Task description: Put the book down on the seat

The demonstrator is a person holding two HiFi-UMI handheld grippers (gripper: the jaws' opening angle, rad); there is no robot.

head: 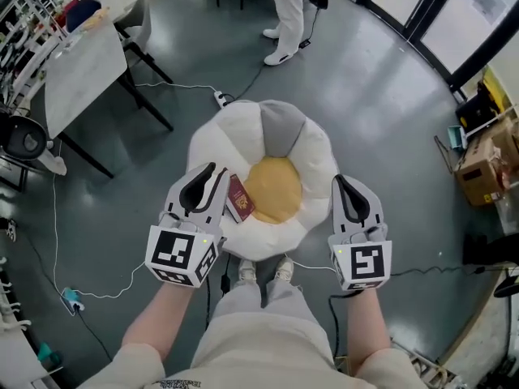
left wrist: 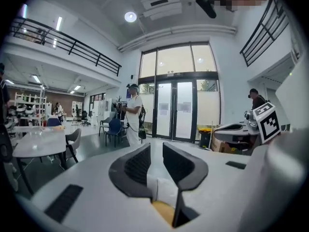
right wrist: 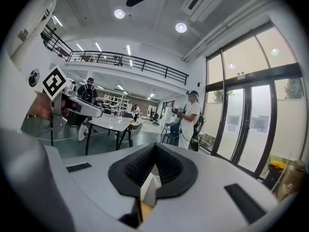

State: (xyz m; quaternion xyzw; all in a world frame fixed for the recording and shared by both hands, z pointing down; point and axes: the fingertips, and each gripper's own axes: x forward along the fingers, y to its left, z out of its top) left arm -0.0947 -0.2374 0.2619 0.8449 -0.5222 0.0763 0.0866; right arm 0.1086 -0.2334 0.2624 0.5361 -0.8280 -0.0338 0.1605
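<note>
At the upper left of the head view stands one tabletop point(head: 81, 71), well apart from the work. Moving right, our left tongs point(head: 217, 173) hang over the left side of the seat point(head: 212, 136). There is only a narrow gap between the jaws and nothing in it; their own view looks straight through the gap to the room beyond.

Just beside their tips, toward the middle of the frame, lies the book point(head: 240, 198). It is red and rests on the white cushion, with its right edge at the yellow centre point(head: 276, 189). Whether the tips touch its cover we cannot tell.

We judge the put-down itself to be done, so the step in hand is letting go and clearing off. The next move calls for lifting the left tongs up and back toward us without brushing the cover, since the soft cushion could let the book tip or slide.

Further right, at the seat's right edge, our right tongs point(head: 339, 178) have their jaws closed together and hold nothing — they have no part to play here. At the far right edge sits a cardboard box point(head: 478, 164).

Counted: one book, one seat, two tongs, one tabletop and one box. There is also one other person point(head: 288, 14), standing at the top of the frame.
</note>
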